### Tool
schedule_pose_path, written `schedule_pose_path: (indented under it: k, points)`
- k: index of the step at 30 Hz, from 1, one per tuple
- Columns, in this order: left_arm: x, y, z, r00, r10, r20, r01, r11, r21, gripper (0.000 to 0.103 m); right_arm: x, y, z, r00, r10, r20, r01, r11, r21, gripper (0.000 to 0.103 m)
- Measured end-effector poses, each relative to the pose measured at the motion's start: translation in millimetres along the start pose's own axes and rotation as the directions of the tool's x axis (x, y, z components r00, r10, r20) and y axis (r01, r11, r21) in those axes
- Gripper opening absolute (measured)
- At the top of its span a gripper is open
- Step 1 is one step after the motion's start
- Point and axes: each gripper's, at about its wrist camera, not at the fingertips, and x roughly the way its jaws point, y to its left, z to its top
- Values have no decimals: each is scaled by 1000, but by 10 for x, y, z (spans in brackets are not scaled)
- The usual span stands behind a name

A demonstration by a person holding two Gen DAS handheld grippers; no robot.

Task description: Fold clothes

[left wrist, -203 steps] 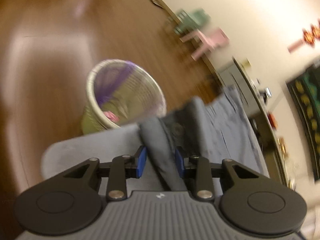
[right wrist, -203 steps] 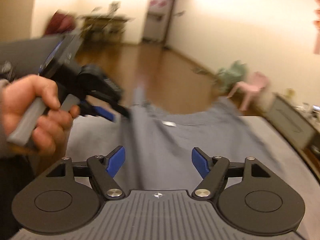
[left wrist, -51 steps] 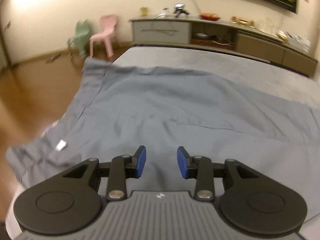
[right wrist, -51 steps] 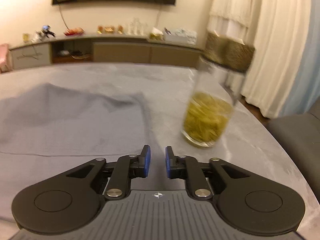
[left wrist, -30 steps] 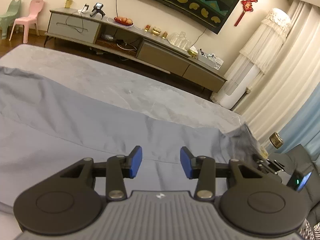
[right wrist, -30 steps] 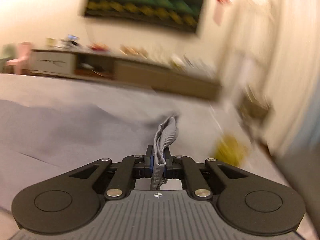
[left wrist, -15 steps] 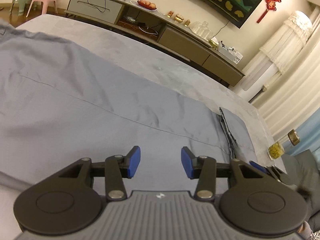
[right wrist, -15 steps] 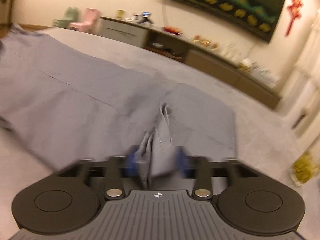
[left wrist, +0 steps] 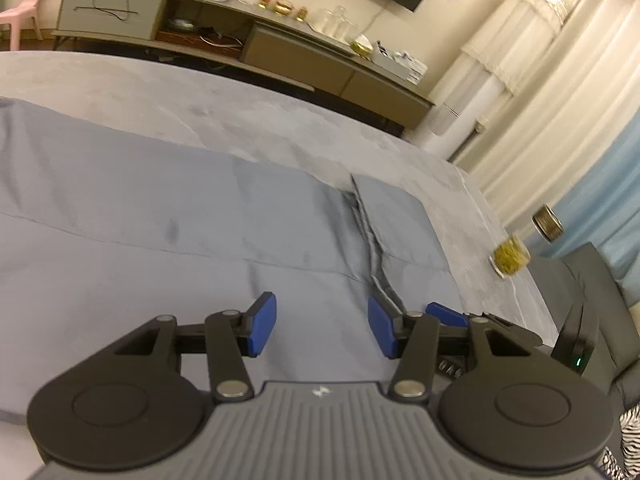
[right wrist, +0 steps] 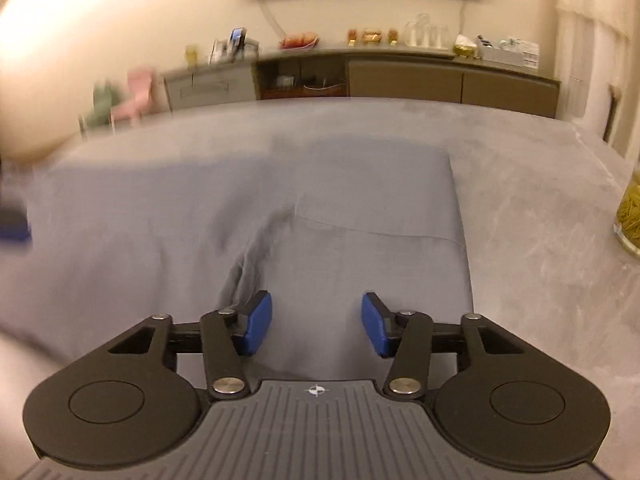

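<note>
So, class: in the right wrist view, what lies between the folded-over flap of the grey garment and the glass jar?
Only bare grey table lies between the grey garment and the glass jar; the right wrist view shows it.

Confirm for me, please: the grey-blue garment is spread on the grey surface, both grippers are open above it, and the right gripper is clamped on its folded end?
Not quite. The right gripper is open, its blue pads apart with nothing between them, as the right wrist view shows. The rest holds: the grey-blue garment lies spread on the grey surface, and the left gripper is open above it.

Home living room; long sideboard point(left wrist: 256, 46); curtains point(left wrist: 532, 92); child's chair point(left wrist: 24, 4)
</note>
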Motion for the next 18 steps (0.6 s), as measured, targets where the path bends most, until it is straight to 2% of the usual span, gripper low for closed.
schedule_pose_path:
  k: [3,5,8,12,15,18]
  points:
    - [74,16,-64,999,30,-21,-30,1000,-9,51,-117,69,-43,1000,-18,-22,16,998,-59,52]
    - [41,88,-74,999,39,-17,-39,999,-26,51,-194,73,7,999,-30,23,31,997,-67,52]
    - [-9,196,-88,999,52,-11,-53,997,-52,51,-178,-7,75,998,-18,62,20,999,-39,53]
    - [-76,341,-107,998,71,-3,-71,994,-87,51,41,-123,55,999,-31,13,31,999,-43,56]
    - [-126,449,-121,996,84,3,-84,990,-113,52,-38,-201,66,998,-60,11,61,998,-30,56]
    - [-175,557,-135,995,98,8,-96,986,-139,52,-108,-340,72,994,-96,46,95,995,30,55]
